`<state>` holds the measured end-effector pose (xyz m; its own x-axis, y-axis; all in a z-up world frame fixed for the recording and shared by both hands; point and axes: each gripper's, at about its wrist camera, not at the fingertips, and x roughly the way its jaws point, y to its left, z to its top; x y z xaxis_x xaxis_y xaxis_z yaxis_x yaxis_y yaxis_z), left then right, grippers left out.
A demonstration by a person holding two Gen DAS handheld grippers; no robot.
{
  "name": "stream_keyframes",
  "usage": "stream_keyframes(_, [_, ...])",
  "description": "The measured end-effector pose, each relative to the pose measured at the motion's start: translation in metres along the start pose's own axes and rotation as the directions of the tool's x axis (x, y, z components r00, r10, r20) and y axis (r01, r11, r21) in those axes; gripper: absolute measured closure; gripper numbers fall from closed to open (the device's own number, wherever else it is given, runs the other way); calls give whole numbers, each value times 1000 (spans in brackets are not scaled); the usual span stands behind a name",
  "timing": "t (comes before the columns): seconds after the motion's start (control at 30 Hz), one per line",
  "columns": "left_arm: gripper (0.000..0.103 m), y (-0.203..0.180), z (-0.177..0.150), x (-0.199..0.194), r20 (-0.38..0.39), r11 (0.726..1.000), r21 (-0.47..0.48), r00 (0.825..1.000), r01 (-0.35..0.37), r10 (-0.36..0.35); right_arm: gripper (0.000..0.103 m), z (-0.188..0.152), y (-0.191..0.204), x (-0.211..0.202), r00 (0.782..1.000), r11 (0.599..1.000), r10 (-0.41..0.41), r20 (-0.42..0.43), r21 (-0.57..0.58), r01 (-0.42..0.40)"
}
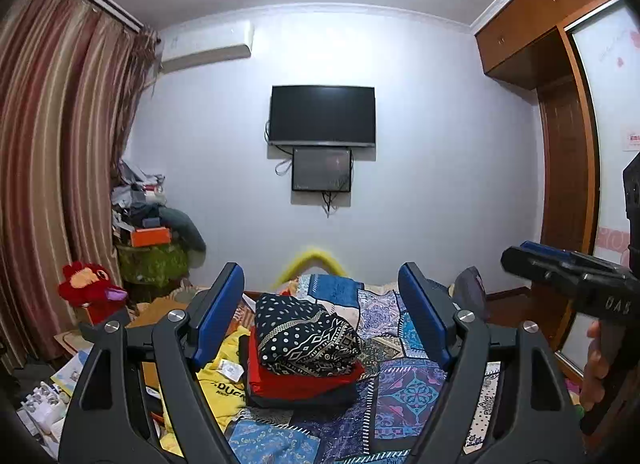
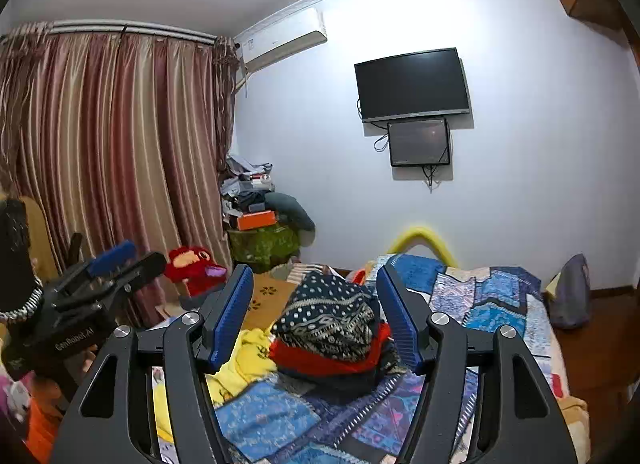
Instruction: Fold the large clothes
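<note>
A stack of folded clothes lies on the patchwork bed cover: a dark patterned garment on top, a red one under it, a dark one at the bottom. The stack also shows in the right wrist view. A yellow garment lies crumpled to its left, also in the right wrist view. My left gripper is open and empty, held above the stack. My right gripper is open and empty, also above the stack. Each gripper shows in the other's view, the right and the left.
A red plush toy and a pile of clutter with an orange box stand left of the bed by the curtain. A TV hangs on the far wall. A wardrobe stands right. A grey bag sits at the bed's right.
</note>
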<state>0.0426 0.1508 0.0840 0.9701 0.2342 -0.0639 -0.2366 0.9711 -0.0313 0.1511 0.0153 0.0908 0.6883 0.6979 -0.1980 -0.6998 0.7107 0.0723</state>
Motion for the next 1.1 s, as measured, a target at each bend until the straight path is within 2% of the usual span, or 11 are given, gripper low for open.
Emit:
stream_keyframes(0.07, [16,-2,-5,-9,3,1000,-10,1000,-5,5,37,-5,4,-1,1000,1000,-12,4,-3,12])
stream_keyframes(0.1, [10,-2,-8,-12,3,1000,-13,1000,-9,9,30,-6,6,-1,1000,1000,-19,8,-1,19])
stream_keyframes(0.13, [8,-3,-9,-14,5,1000,-15,1000,-21,21,24,-8,7,0,999,999,-33,16,1,33])
stream_keyframes(0.2, [4,-6,-12,-18,15,999,-4,999,-49,49,17,-8,10,-1,997,998,-66,31,-6,66])
stream_keyframes(0.33, [0,-6,-15,-21,17,998,-4,998,-59,59,12,-8,13,5,993,993,-113,27,-26,114])
stream_keyframes(0.6, [0,-6,-23,-16,-4,999,-19,999,-48,48,11,-12,6,2,989,989,-149,9,-6,149])
stream_keyframes(0.93, [0,-6,-31,-10,-23,999,-17,999,-47,47,11,-19,12,-2,988,988,-153,2,-23,153])
stream_keyframes(1.1, [0,-5,-33,-7,-37,999,-15,998,-45,45,11,-23,12,2,988,988,-151,-27,-28,150])
